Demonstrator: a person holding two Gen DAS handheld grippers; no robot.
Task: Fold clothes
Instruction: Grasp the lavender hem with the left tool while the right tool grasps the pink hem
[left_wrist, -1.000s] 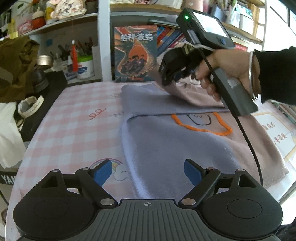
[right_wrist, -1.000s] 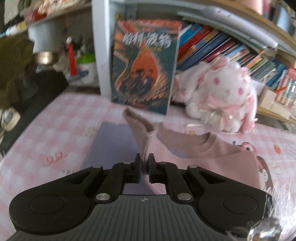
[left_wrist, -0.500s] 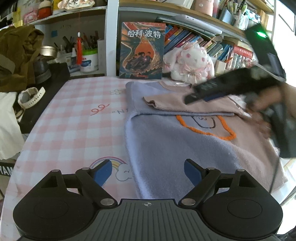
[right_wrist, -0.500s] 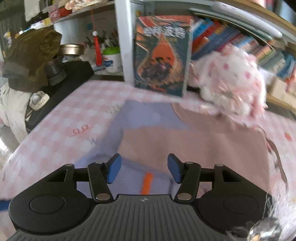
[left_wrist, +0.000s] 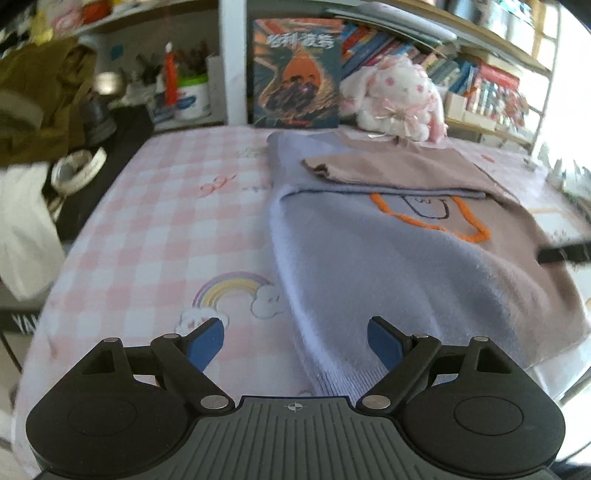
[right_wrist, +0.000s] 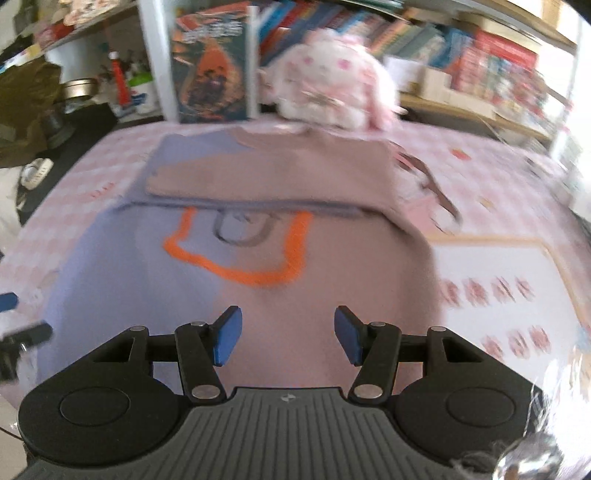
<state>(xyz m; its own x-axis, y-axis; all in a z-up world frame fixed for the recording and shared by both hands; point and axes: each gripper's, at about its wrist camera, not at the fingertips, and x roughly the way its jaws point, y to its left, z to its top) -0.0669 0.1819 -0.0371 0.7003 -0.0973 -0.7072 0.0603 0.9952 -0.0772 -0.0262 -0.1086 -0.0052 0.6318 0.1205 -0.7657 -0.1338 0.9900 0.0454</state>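
Observation:
A lilac and dusty-pink sweater (left_wrist: 388, 258) with an orange outline on its chest lies flat on the pink checked tablecloth (left_wrist: 166, 229). Both sleeves are folded across its upper part, the pink sleeve (left_wrist: 388, 168) on top. My left gripper (left_wrist: 295, 341) is open, low over the sweater's near left hem. My right gripper (right_wrist: 284, 338) is open above the sweater's (right_wrist: 258, 240) lower middle, holding nothing. A dark piece of the right gripper shows at the right edge of the left wrist view.
A white plush rabbit (left_wrist: 391, 98) and an upright book (left_wrist: 295, 74) stand just behind the sweater by the bookshelves. Dark clutter, a watch (left_wrist: 77, 170) and an olive garment (left_wrist: 40, 99) crowd the left edge. A framed white card (right_wrist: 498, 273) lies right of the sweater.
My right gripper let go of the pink sleeve, which now lies folded across the chest, and pulled back toward the hem with its jaws open. The left gripper stayed open near the hem.

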